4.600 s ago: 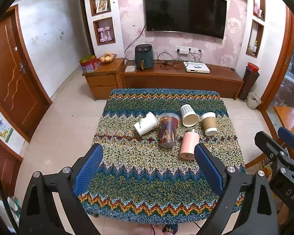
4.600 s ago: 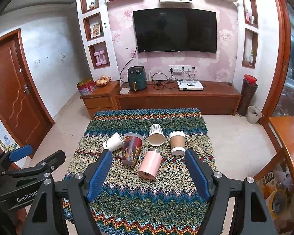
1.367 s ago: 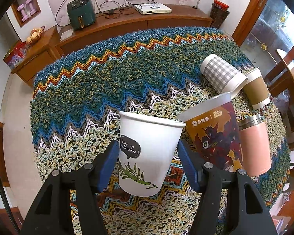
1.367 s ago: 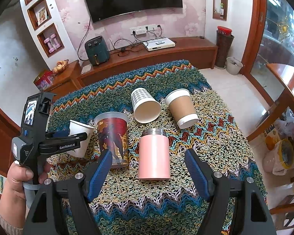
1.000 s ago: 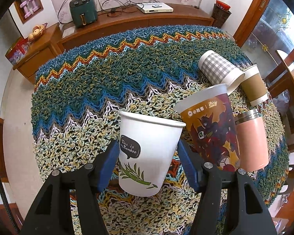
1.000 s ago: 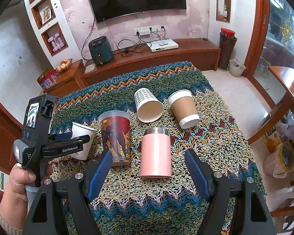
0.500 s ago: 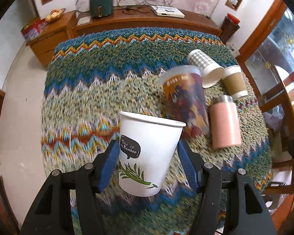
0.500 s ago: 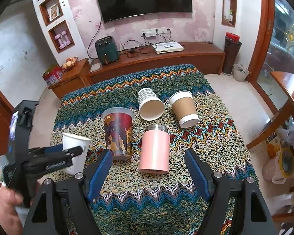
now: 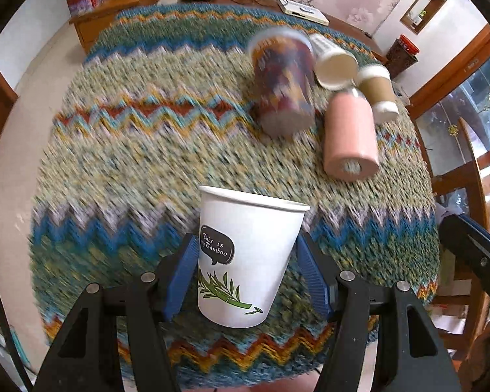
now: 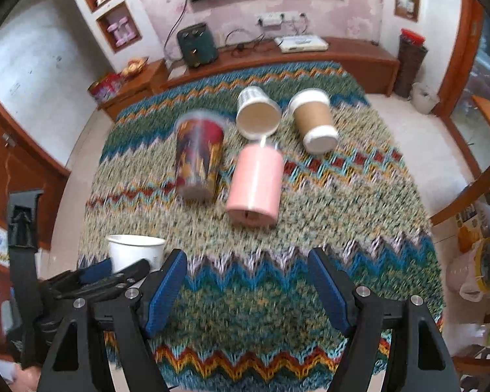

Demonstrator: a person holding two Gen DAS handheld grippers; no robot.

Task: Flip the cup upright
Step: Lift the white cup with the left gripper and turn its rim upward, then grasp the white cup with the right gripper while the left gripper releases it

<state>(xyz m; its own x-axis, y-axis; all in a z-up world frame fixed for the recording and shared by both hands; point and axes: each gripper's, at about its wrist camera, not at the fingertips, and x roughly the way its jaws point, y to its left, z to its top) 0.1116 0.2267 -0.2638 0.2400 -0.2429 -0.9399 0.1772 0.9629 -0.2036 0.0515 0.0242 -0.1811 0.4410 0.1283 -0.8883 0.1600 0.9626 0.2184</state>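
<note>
My left claw (image 9: 247, 274) grips the white paper cup (image 9: 246, 258), its blue pads (image 9: 183, 277) pressed against both sides of the wall. The cup stands mouth up between them, printed with a dark speech bubble and a green bamboo sprig, and it sits over the near part of the surface (image 9: 121, 170), which is covered in a zigzag knit of blue, green, cream and orange. From my right wrist view the same cup shows at the lower left, rim up, with the left claw's black frame around it. Whether its base touches the knit I cannot tell.

My right claw (image 10: 246, 290) is spread wide with nothing between its pads, hovering over the near blue zigzag band.

Farther out, the pink tumbler (image 10: 256, 183) lies on its side with its base toward me. Just beside it on the left lies the dark printed cup (image 10: 197, 160), blurred. Beyond them the checked paper cup (image 10: 256, 116) lies with its open mouth facing me, and the brown lidded cup (image 10: 313, 121) lies to its right.

Past the surface stands a wooden cabinet (image 10: 343, 55) against a pink wall.
</note>
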